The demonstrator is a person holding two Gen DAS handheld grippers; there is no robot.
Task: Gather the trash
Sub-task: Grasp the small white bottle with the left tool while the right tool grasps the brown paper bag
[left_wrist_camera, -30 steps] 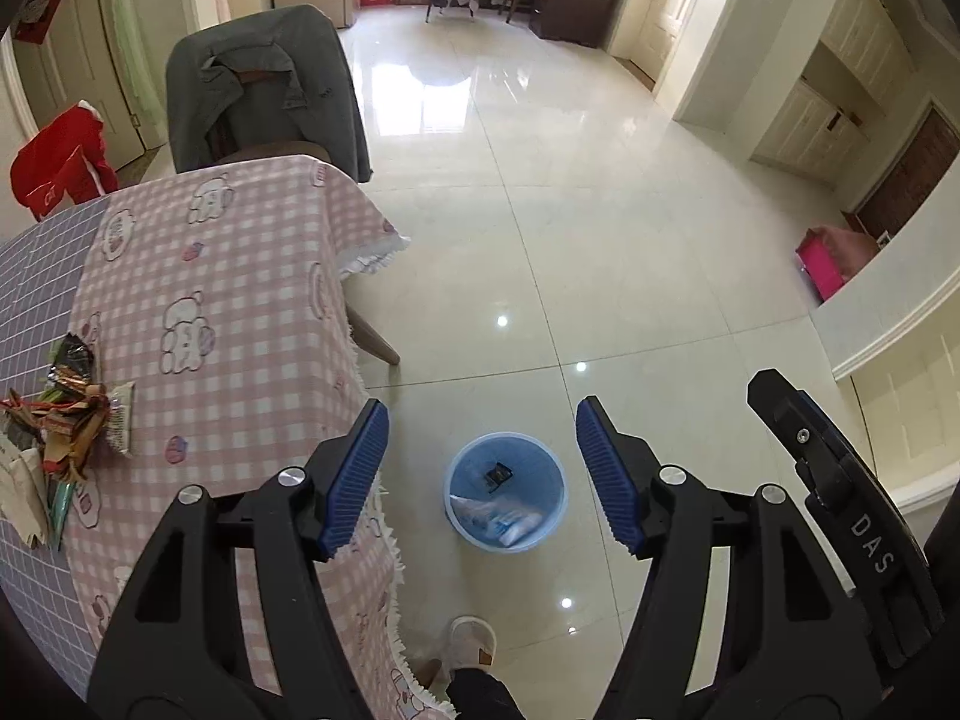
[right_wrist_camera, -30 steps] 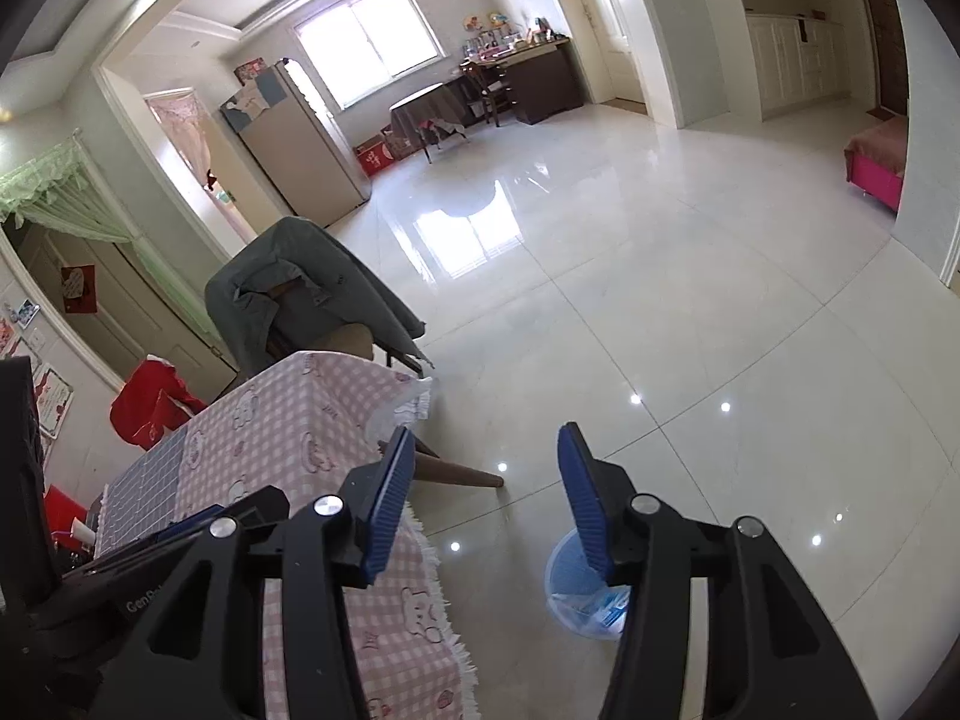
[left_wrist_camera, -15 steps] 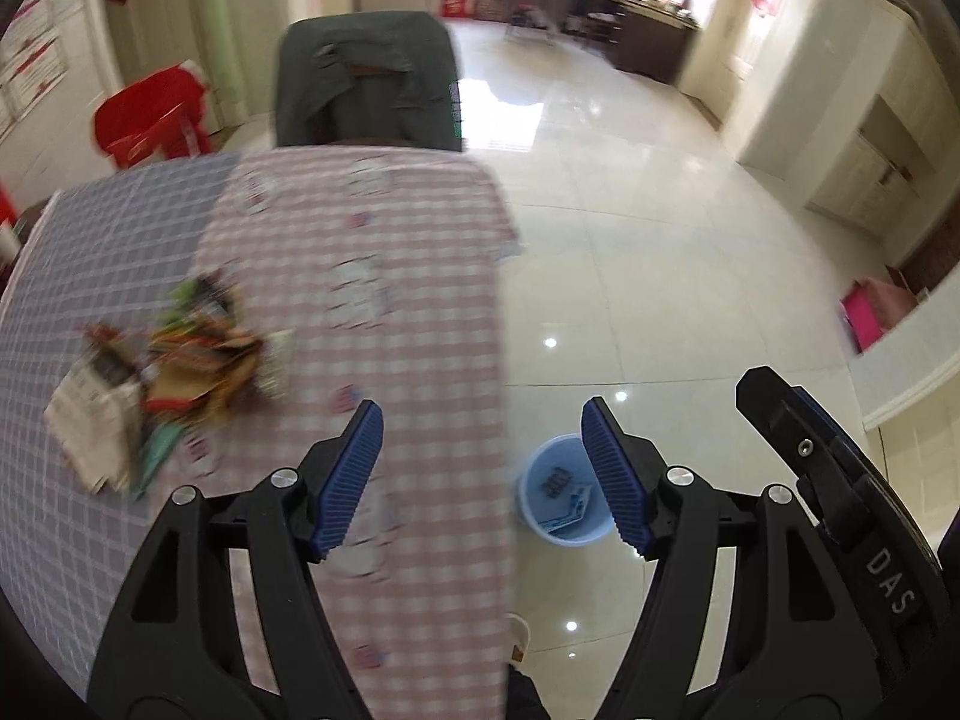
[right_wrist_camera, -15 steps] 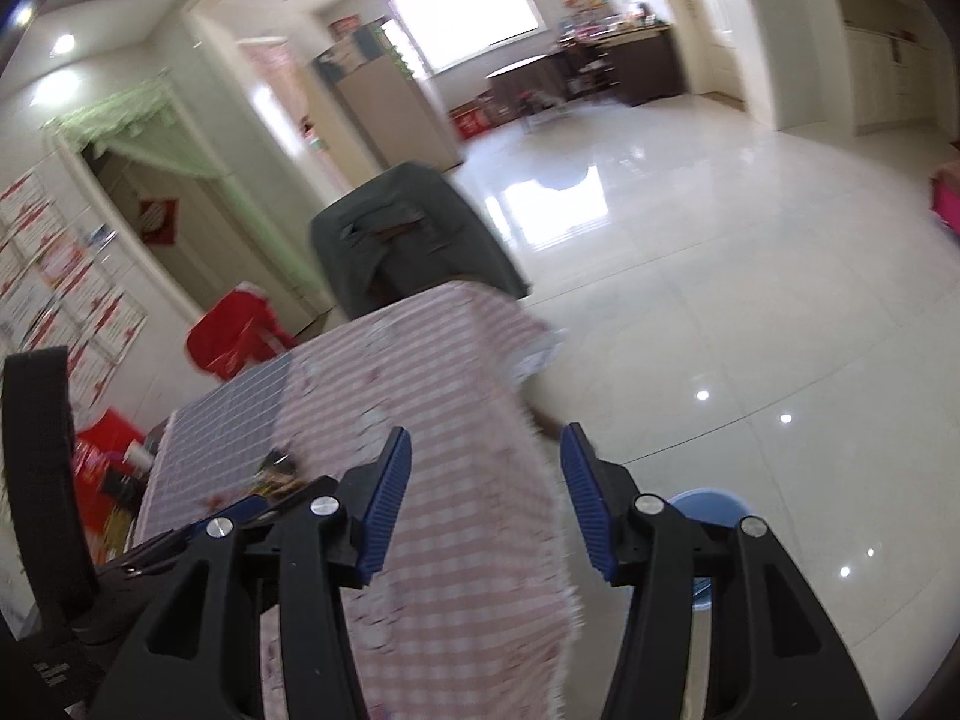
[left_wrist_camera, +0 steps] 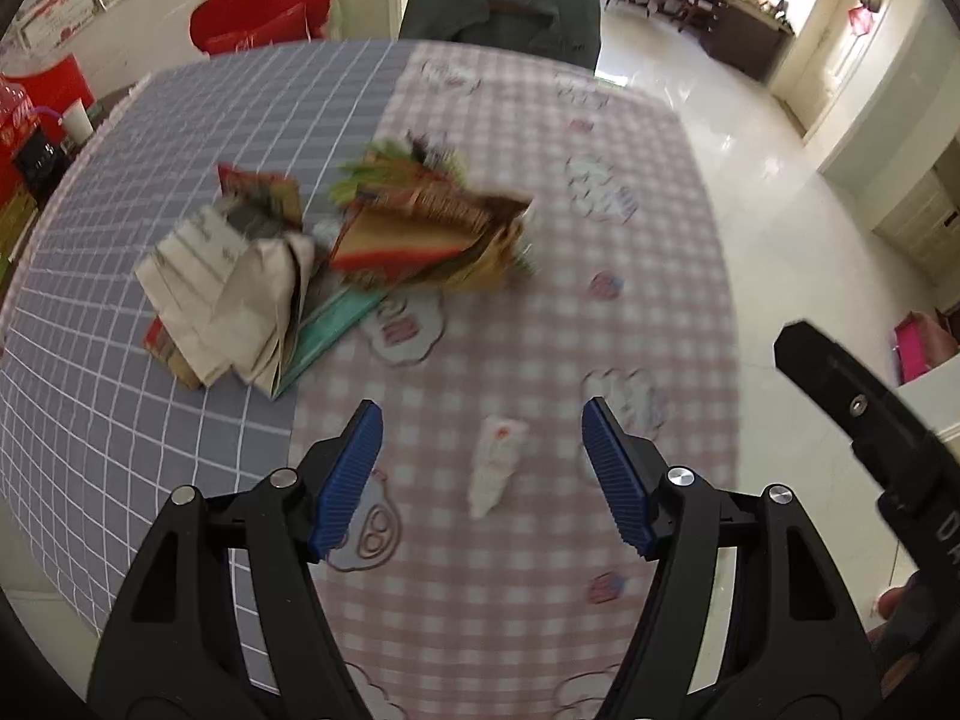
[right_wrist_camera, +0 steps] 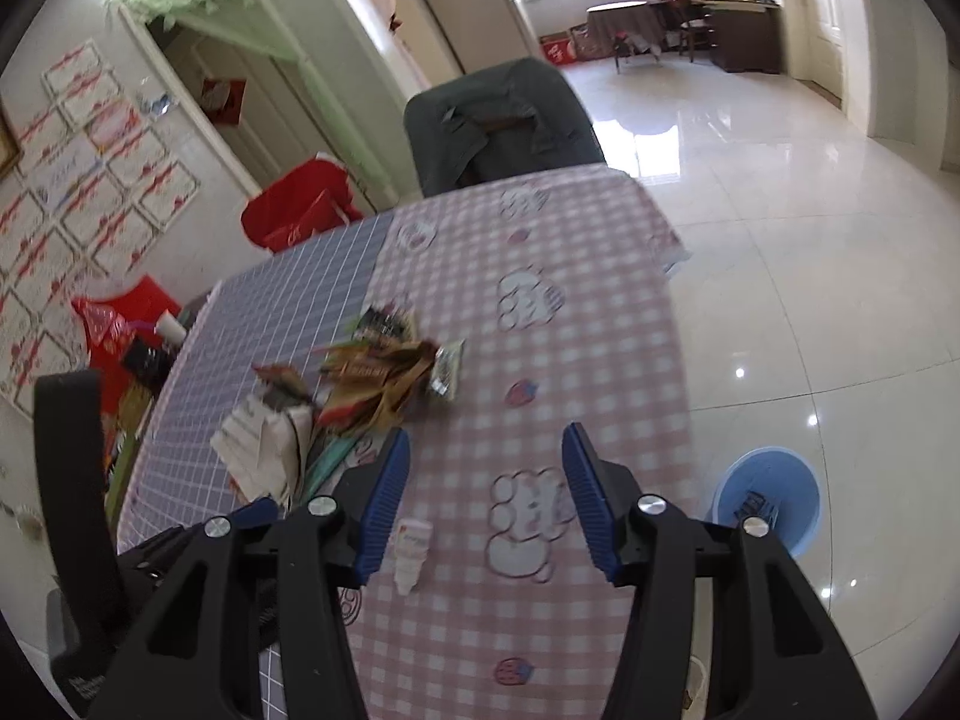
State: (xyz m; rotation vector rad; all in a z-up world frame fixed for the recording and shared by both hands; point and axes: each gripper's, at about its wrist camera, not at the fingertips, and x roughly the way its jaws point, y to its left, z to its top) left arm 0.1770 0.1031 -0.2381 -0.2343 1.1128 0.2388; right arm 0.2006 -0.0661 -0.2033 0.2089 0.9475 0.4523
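1. Left hand-held gripper (left_wrist_camera: 482,468): blue ribbed pads apart, nothing between them touching; hangs over the desk (left_wrist_camera: 600,312) with its pink-and-grey checked cloth.
2. Small white crumpled paper wrapper (left_wrist_camera: 497,463) lies flat on the cloth directly under the left hand-held gripper's gap, a bit toward its right pad. Long axis runs roughly along the pointing line, so the pads would close across its narrow width.
3. Right hand-held gripper (right_wrist_camera: 486,495): pads apart too, empty. The wrapper (right_wrist_camera: 411,549) sits beside its left pad, outside the gap. Left hand is better lined up.
4. Heap of mixed snack packets and folded beige paper (left_wrist_camera: 336,258) lies ahead and left of the left hand-held gripper, well apart from the wrapper; blurred, so single items probably can't be sorted out.
5. Round light-blue plastic bin (right_wrist_camera: 768,501) stands on the floor, right of the right hand-held gripper, past the desk edge, some trash inside.
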